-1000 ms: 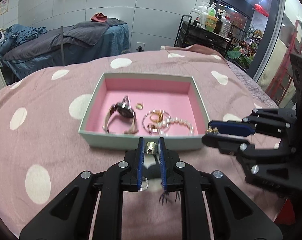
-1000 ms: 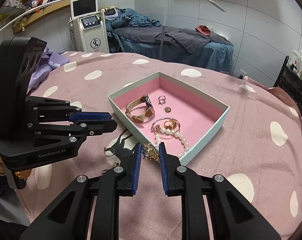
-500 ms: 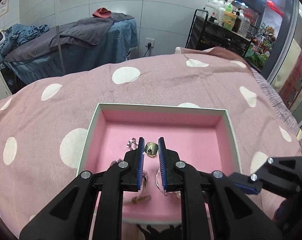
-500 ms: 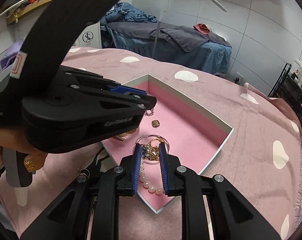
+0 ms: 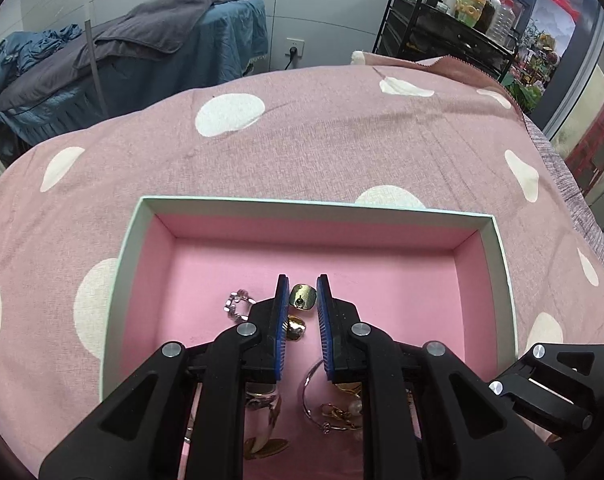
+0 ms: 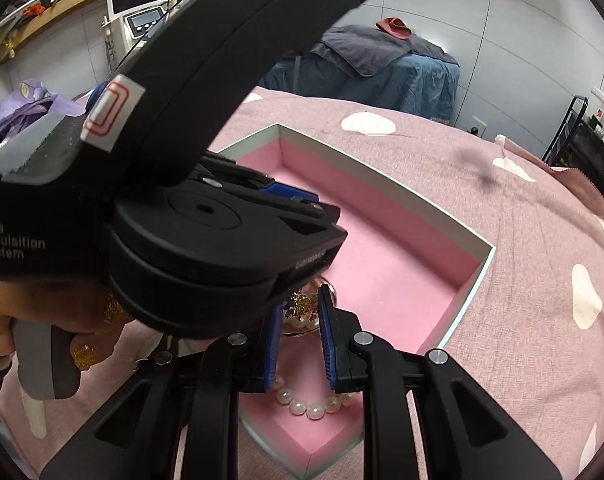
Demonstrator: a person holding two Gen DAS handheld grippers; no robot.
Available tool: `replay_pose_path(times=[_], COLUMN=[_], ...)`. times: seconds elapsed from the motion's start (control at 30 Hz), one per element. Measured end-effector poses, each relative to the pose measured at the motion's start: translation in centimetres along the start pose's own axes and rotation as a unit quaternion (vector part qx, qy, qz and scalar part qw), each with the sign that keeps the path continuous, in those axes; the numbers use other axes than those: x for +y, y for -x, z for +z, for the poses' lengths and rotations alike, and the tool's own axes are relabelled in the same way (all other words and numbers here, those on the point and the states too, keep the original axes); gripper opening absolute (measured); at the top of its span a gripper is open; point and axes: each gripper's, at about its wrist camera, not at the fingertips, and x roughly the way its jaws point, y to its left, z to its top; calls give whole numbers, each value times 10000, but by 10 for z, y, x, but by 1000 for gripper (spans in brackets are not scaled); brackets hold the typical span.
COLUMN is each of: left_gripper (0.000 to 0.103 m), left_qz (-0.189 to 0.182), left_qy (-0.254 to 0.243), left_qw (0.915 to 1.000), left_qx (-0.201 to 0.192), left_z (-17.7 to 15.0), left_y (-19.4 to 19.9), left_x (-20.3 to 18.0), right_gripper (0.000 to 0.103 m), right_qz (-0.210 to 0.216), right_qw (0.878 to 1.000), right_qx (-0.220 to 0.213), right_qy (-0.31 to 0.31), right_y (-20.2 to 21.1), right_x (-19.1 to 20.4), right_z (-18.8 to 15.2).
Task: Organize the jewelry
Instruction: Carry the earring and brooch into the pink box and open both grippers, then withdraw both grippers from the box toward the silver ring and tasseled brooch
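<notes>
left hand-held gripper (image 5: 303,300): carried from the box front to over its pink floor, still clamped on gold earring (image 5: 302,298) | box (image 5: 318,205): drop looks next | right hand-held gripper (image 6: 299,310): now over the box, still pinching gold-blue charm (image 6: 300,305)

Left tongs (image 5: 302,300), lower centre of frame: jaws slightly parted, a gold stud (image 5: 302,299) between the tips, contact unclear. Pink-lined box (image 5: 318,203), centre, on a polka-dot cloth (image 5: 342,128). Inside: silver ring (image 5: 237,305) left of the tips; hoop (image 5: 312,392) and watch (image 5: 261,432) at bottom, partly hidden.
</notes>
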Motion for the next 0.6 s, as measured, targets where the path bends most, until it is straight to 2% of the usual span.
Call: replay_pose_path(times=[0.43,0.5,0.57,0.6], left_gripper=[15,16,23,34], left_qz=[50,50,71,102], left_qy=[-82,-96,-140,-165], left_qw=[9999,9999,9999,9998], left_qx=[35,30,8,-14], left_z=[-3,-3,-2,-2], left_y=[-9,-8,-6,-5], left_x=[-8,-8,-9,-10], right_gripper=[18,26,31,33], right_qz=[-191,-225,-169,-177], right_qw=[9998,9997,9998,9997], right_qx=[-15,-49,-91,-116], right_qy=[51,73,77,78], right_y=[-3,-2,2,3], right_x=[1,3,3,4], right_z=[-3,-3,-5,-5])
